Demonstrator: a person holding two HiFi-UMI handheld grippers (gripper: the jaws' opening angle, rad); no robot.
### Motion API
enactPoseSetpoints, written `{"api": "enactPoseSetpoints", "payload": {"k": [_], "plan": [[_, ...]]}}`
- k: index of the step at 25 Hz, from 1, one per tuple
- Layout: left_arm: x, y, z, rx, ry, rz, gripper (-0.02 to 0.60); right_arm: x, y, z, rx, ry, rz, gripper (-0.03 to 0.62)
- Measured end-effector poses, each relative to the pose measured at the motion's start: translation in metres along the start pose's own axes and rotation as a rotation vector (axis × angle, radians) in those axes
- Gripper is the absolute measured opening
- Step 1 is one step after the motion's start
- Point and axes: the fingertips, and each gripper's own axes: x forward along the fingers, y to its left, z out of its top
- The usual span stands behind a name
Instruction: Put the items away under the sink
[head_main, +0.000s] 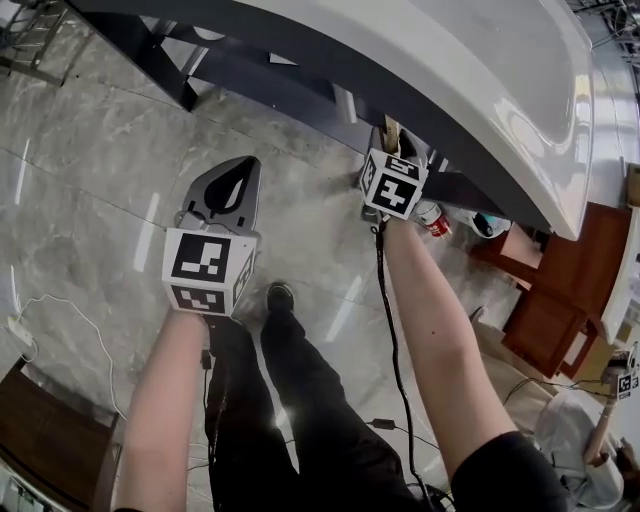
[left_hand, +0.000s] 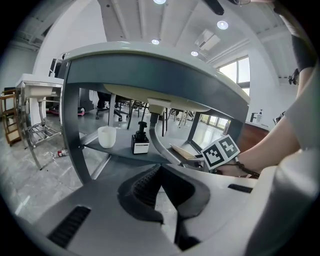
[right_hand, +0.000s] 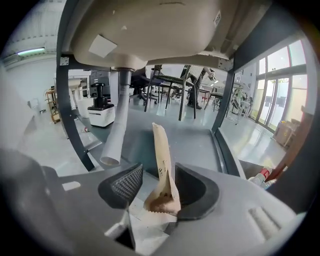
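Note:
A tan paper packet (right_hand: 163, 172) stands upright between the jaws of my right gripper (right_hand: 160, 186). It leans on the right pad (right_hand: 192, 187), and the ribbed left pad stands clear of it, so the jaws are open. That gripper reaches in under the white sink (head_main: 480, 90), over the dark grey shelf (right_hand: 187, 142); its marker cube (head_main: 392, 185) shows in the head view. On the shelf stand a white cup (left_hand: 106, 136) and a black pump bottle (left_hand: 141, 141) with a white label. My left gripper (head_main: 243, 163) hangs over the floor, shut and empty.
A pale drain pipe (right_hand: 115, 137) drops from the basin to the packet's left. The dark frame legs (left_hand: 75, 135) flank the shelf. A red-and-white can (head_main: 432, 218) lies on the floor by a wooden cabinet (head_main: 560, 290). A cable (head_main: 60, 310) trails on the floor.

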Motion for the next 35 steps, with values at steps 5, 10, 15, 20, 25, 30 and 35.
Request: {"api": "enactPoseSetpoints", "payload": {"k": [5,10,15,20,25,30,35], "plan": [[-0.009,-0.013,0.002,-0.003,0.015,-0.014,0.008,-0.024,-0.002,0.002,0.047,-0.033,-0.016,0.184],[-0.031,-0.02,0.011,-0.012,0.007,-0.026,0.009,-0.068,0.004,-0.002,0.101,-0.055,-0.035,0.183],[-0.069,-0.025,0.033,0.0,-0.011,-0.053,0.008,-0.126,0.019,0.015,0.21,-0.099,-0.044,0.144],[-0.113,-0.036,0.06,0.005,-0.011,-0.113,0.008,-0.196,0.035,0.044,0.277,-0.136,-0.061,0.07],[-0.157,-0.036,0.098,0.014,-0.037,-0.155,0.008,-0.261,0.06,0.097,0.233,-0.209,-0.055,0.003],[-0.197,-0.054,0.118,0.053,-0.051,-0.225,0.008,-0.334,0.079,0.152,0.234,-0.303,0.012,0.002],[-0.228,-0.064,0.145,0.032,-0.044,-0.25,0.008,-0.395,0.081,0.187,0.223,-0.36,0.103,0.002]]}}
